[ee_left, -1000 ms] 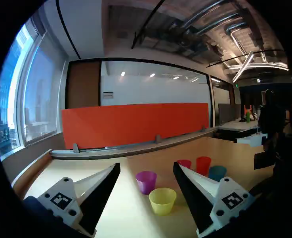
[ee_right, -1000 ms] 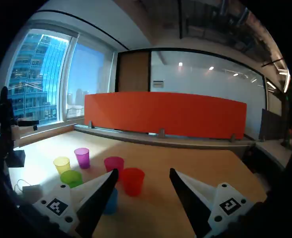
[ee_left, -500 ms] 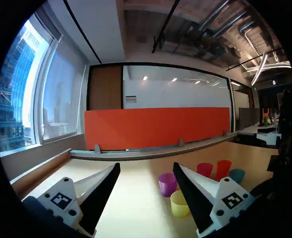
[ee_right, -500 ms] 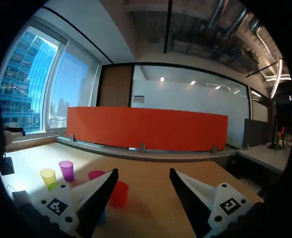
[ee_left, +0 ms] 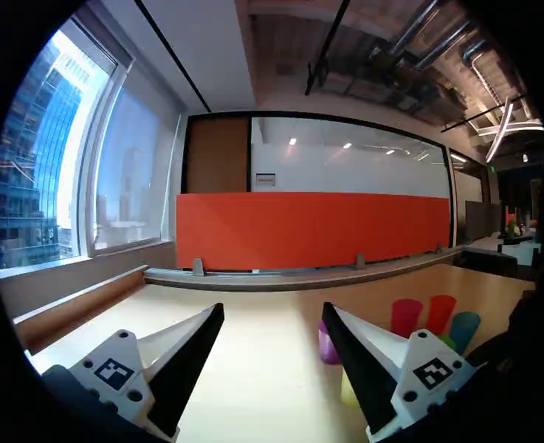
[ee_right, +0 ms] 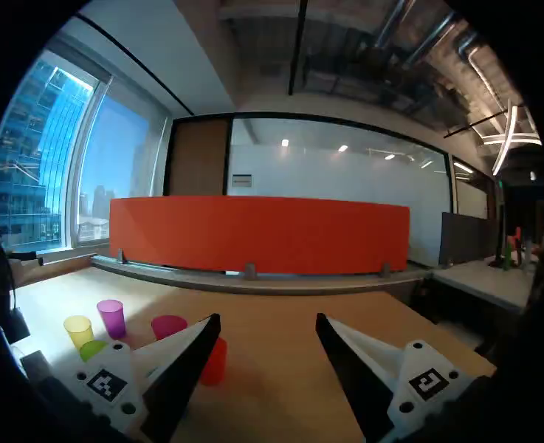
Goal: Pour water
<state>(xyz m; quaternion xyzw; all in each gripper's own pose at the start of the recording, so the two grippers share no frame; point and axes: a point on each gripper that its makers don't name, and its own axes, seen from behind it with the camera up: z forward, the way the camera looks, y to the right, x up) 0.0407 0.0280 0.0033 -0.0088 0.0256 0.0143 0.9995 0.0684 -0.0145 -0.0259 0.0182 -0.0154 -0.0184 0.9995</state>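
1. A light wooden table (ee_left: pixel 264 384) is running out to an orange divider (ee_left: pixel 312 229). Tall windows (ee_left: pixel 43 184) are letting in daylight on the left.
2. The left gripper (ee_left: pixel 272 308) is hovering over the table, its jaws spread wide and holding nothing.
3. A purple cup (ee_left: pixel 323 345) is peeking from behind its right finger, with a pink cup (ee_left: pixel 406 316), a red cup (ee_left: pixel 441 314) and a teal cup (ee_left: pixel 465 328) standing farther right.
4. The right gripper (ee_right: pixel 266 319) is also gaping, empty. The cups are sitting to its left, with a yellow cup (ee_right: pixel 78 331) standing farthest out.

Open-plan office: wooden desk (ee_right: pixel 286 325) with orange divider screen (ee_right: pixel 257 232), glass-walled room (ee_left: pixel 345 166), exposed ceiling ducts (ee_left: pixel 419 52).
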